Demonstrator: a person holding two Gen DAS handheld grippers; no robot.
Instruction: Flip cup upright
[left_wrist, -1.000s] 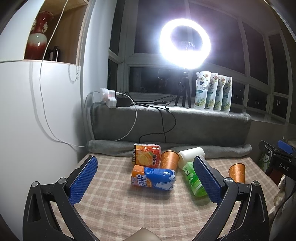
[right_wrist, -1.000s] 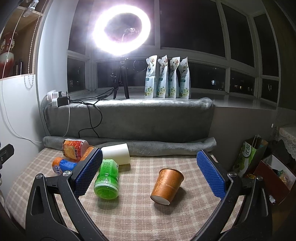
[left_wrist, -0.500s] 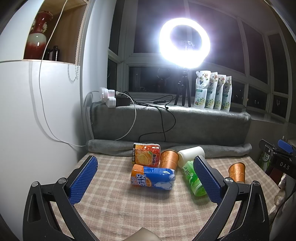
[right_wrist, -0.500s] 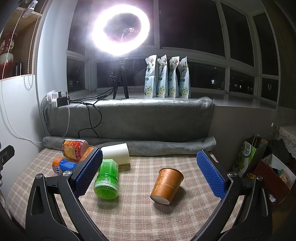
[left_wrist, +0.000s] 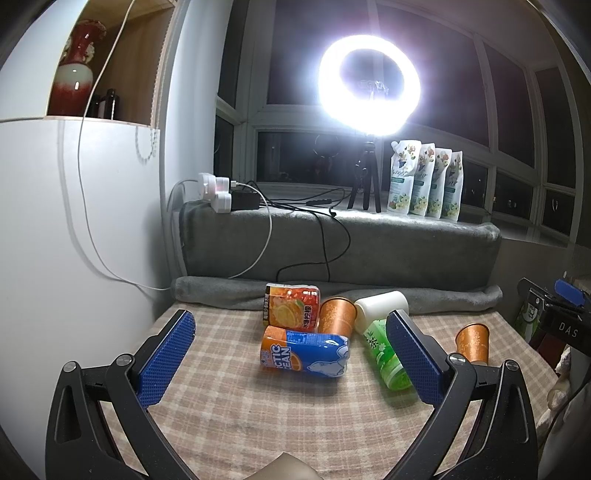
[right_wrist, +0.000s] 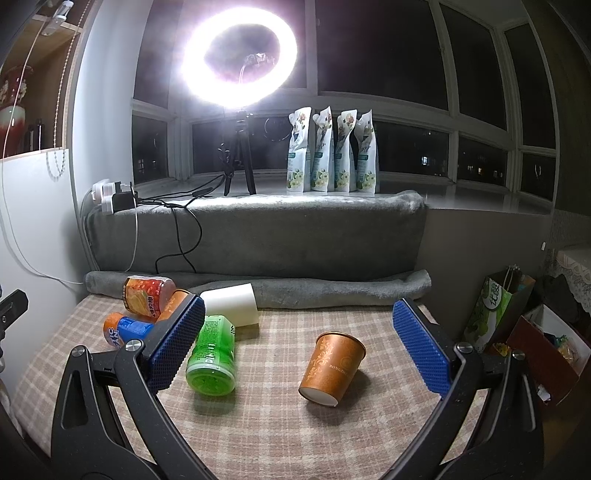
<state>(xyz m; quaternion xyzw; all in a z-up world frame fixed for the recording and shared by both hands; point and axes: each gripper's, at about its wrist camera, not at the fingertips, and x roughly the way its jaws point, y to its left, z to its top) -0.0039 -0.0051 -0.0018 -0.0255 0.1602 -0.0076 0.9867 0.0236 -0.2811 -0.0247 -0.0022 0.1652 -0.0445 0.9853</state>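
Note:
An orange paper cup (right_wrist: 332, 365) lies on its side on the checked cloth, its base toward me, between the blue pads of my right gripper (right_wrist: 299, 347), which is open and empty. The same cup shows at the right in the left wrist view (left_wrist: 473, 341). A second orange cup (left_wrist: 337, 315) lies among the bottles at the back. My left gripper (left_wrist: 291, 354) is open and empty, held above the cloth in front of the bottles.
A white cup (right_wrist: 231, 304), a green bottle (right_wrist: 212, 360), a blue-and-orange bottle (left_wrist: 306, 356) and an orange juice bottle (left_wrist: 291, 306) lie clustered at the back left. A grey rolled blanket (right_wrist: 332, 288) lines the back edge. A cabinet (left_wrist: 74, 240) stands left; bags (right_wrist: 495, 314) stand right.

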